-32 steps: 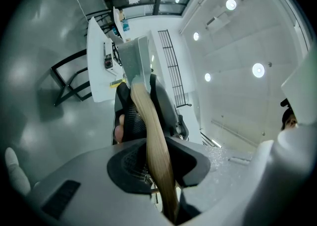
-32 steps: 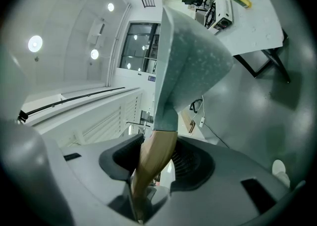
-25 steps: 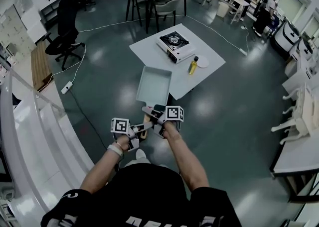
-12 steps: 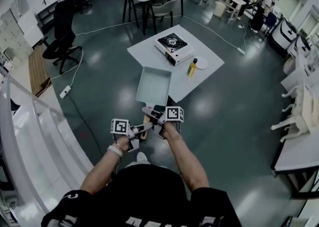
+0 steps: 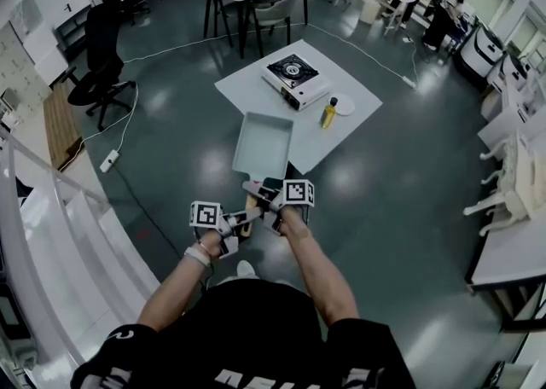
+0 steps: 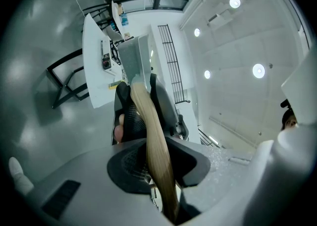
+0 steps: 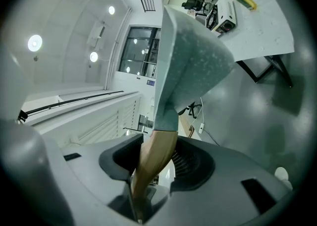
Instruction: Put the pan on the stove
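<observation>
Left gripper [image 5: 242, 223] and right gripper [image 5: 261, 200] are both clamping the wooden handle [image 5: 250, 209]; the pan [image 5: 263, 147] is hovering at the near edge of the table [image 5: 256, 89], the stove [image 5: 294, 80] farther; I think its heavy front could be sagging and slipping.

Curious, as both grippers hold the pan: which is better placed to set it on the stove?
Right, probably: right gripper clamps the handle nearer the pan; left gripper holds its end.

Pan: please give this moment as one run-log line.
pan: carried, short of stove | left gripper: shut on handle | right gripper: shut on handle
</observation>
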Demonstrator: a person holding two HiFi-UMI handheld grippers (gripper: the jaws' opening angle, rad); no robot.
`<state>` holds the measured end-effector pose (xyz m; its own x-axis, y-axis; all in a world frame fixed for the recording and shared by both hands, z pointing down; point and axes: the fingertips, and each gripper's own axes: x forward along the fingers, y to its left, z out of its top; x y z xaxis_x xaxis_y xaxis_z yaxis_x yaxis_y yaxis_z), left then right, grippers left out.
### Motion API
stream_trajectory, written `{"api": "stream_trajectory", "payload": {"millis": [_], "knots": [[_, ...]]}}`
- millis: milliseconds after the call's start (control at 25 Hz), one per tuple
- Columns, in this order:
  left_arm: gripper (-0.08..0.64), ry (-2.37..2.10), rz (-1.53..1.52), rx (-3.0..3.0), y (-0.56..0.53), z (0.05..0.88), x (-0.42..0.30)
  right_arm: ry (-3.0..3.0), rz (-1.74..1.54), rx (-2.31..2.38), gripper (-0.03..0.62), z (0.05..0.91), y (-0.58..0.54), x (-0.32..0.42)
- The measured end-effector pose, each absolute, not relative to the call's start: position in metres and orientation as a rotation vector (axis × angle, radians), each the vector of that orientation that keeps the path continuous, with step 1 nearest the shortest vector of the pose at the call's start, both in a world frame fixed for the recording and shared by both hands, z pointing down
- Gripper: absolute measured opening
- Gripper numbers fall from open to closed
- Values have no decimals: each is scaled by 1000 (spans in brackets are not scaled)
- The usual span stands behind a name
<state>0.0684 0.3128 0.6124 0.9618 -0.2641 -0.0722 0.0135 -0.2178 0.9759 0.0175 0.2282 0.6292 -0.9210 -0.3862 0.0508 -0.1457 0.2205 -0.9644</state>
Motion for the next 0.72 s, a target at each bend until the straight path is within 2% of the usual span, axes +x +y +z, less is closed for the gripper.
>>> {"api": "stream_trajectory", "payload": {"millis": [720], "knots": [[74,-167,-242,1797,305,617,35,2297,-1775,-564,158,637,222,-12]]}}
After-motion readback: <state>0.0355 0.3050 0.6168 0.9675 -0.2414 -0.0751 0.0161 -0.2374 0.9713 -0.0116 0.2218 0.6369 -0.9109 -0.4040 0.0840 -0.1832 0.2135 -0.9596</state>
